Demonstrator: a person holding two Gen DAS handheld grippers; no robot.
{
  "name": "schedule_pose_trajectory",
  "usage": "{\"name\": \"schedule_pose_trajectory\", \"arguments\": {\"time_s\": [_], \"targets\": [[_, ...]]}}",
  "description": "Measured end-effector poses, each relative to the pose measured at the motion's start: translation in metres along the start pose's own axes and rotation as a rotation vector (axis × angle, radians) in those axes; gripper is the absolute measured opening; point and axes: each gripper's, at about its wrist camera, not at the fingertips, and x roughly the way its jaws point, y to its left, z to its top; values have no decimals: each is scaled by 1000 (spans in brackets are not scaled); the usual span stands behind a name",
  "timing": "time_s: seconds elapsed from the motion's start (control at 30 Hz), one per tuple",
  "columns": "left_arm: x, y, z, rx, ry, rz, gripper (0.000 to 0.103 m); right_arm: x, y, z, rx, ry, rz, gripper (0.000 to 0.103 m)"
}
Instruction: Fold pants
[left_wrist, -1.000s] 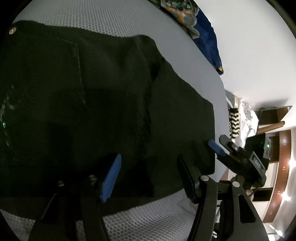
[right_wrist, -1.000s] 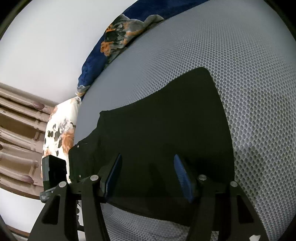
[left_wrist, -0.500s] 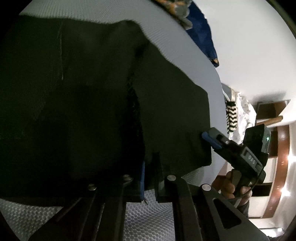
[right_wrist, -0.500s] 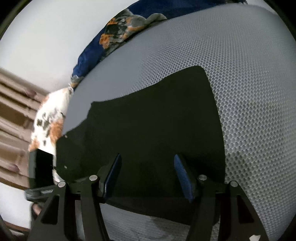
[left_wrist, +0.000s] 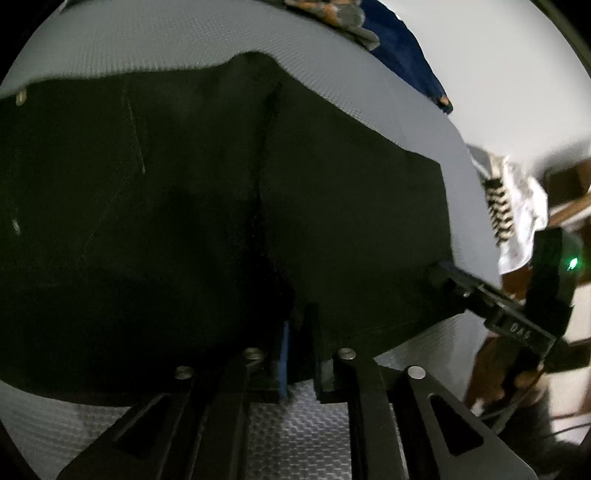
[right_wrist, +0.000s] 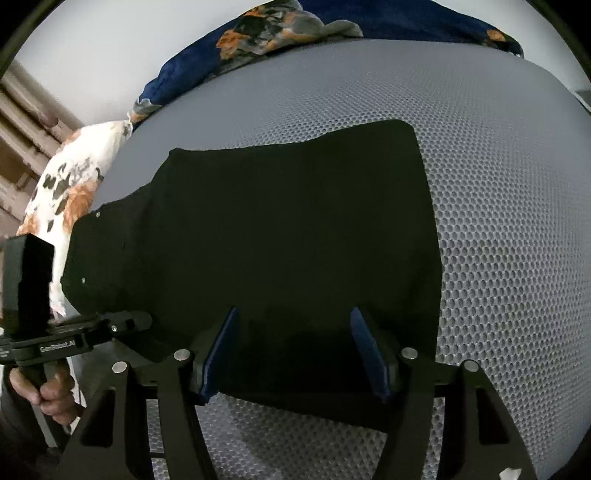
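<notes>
your left hand-held gripper (left_wrist: 299, 354) pinches the near hem of the black pants (left_wrist: 184, 206), jaws easing open. they lie on the grey mesh bed (right_wrist: 517, 221), long axis sideways. your right hand-held gripper (right_wrist: 295, 354) straddles the same edge, spread, opening.

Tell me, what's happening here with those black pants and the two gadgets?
A person is folding black pants spread on a grey mesh bed surface, holding a pair of tongs in each hand. The left tongs have their jaws nearly together on the near edge of the pants, easing slightly apart while the fabric sits pinched between them. The right tongs stand open over the pants' near edge at the other end, gripping nothing. No fold has been made yet.
</notes>
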Motion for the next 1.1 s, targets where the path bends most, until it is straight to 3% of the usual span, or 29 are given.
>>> {"name": "schedule_pose_trajectory", "arguments": {"time_s": [0.17, 0.3, 0.43, 0.57, 0.77, 0.97, 1.1], "targets": [[-17, -14, 10, 146, -62, 36, 20, -9, 0, 16, -20, -49, -21, 60], [-32, -14, 34, 185, -186, 50, 21, -12, -1, 37, -50, -105, -82, 60], [-28, -20, 62, 231, -257, 50, 21, -6, -4, 60, -55, -130, -130, 57], [-10, -18, 91, 261, -241, 30, 21, 4, -8, 79, -59, -128, -178, 54], [29, -1, 129, 218, -195, 75, 20, 22, -10, 96, -84, -97, -210, 51], [28, 7, 132, 220, -201, 21, 20, 27, -12, 99, -82, -99, -209, 51], [16, 3, 125, 220, -203, 69, 21, 19, -4, 95, -116, -123, -231, 51]]}}
